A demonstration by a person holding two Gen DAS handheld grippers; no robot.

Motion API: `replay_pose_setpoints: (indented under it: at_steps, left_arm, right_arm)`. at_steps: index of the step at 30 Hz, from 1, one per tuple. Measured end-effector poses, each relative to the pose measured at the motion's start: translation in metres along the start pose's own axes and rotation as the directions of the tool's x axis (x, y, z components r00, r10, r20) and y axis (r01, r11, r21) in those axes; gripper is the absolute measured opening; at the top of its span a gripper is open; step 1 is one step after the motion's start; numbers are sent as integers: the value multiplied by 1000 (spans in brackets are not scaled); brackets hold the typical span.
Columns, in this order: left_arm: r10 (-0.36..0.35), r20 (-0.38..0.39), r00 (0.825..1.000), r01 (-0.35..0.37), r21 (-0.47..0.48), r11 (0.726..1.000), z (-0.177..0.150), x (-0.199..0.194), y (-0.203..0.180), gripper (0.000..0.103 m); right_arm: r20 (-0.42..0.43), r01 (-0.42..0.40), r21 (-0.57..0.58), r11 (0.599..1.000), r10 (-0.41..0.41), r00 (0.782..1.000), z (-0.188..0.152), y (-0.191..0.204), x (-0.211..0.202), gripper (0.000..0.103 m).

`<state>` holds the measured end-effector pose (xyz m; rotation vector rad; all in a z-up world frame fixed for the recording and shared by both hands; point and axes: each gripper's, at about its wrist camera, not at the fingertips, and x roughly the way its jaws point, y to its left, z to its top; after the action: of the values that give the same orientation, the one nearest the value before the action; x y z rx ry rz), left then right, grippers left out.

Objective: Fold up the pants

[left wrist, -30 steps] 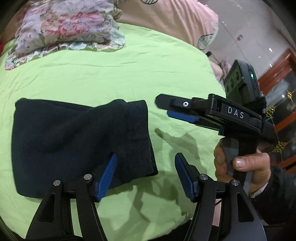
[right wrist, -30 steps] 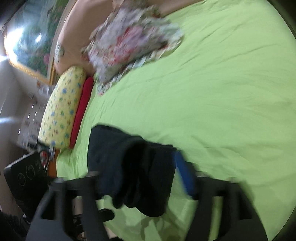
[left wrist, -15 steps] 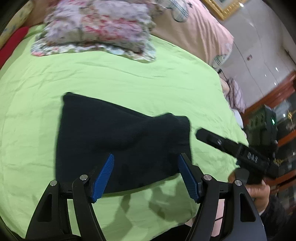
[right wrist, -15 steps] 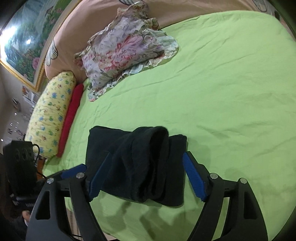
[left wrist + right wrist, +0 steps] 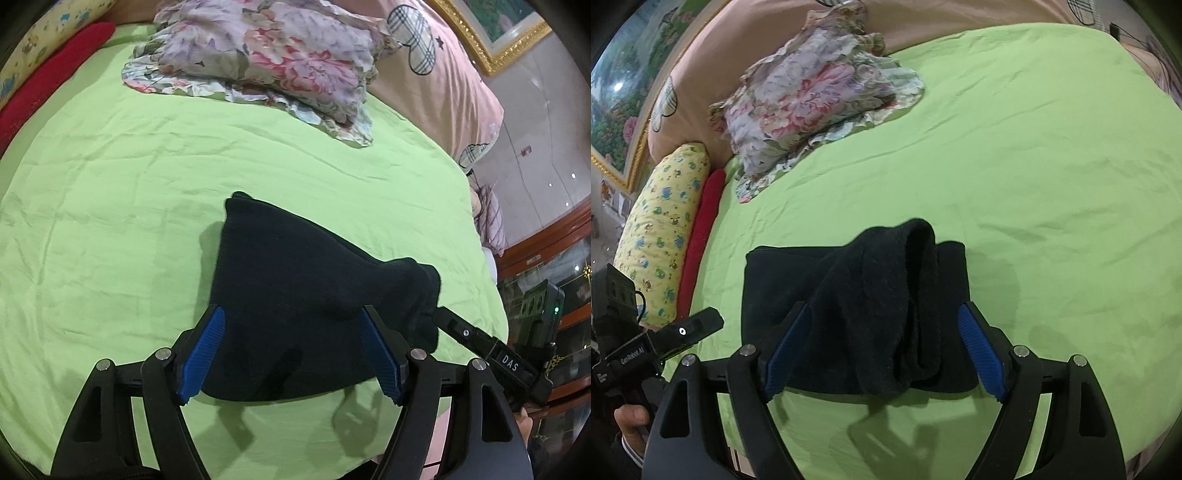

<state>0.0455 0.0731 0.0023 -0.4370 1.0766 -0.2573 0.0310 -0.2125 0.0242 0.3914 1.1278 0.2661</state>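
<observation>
Lime-green sheet [image 5: 155,206] covers the bed from edge to edge, wrinkled; at its far left edge in the right wrist view lie a yellow printed bolster [image 5: 661,236] and, just beside it, a red cushion [image 5: 701,240]; a floral pillow [image 5: 266,59] rests at the head of the bed, against a pink headboard cover [image 5: 443,85]; a gilt picture frame [image 5: 487,40] hangs on the wall behind.

Black pants [image 5: 295,306], folded into a thick bundle, lie on the sheet near the bed's near edge; one rolled end stands up higher than the flat part, toward the right in the left wrist view.

Left gripper [image 5: 291,354] hovers over the bundle's near edge with its blue fingers [image 5: 201,354] spread wide and opening, the cloth between them but not pinched; right gripper [image 5: 882,350] does likewise from the other side, its fingers [image 5: 980,354] wide apart and opening, astride the rolled fold without pressing it; each gripper's tip shows in the other's view, with a hand [image 5: 631,424] on the handle.
</observation>
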Motion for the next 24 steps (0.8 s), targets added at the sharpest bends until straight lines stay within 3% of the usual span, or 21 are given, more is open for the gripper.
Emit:
replay_pose_setpoints:
  at_steps: [15,24]
  left_arm:
    - [11,-83,996,-14,-35,999,9,30,26,75]
    - [11,-129,992,-19,-64,998,10,50,34,76]
  right_arm:
    - [-38,37,115,993,-33,999,-4,-16,22,82]
    - [-61,51,124,991,-44,997,-8,-22,35,82]
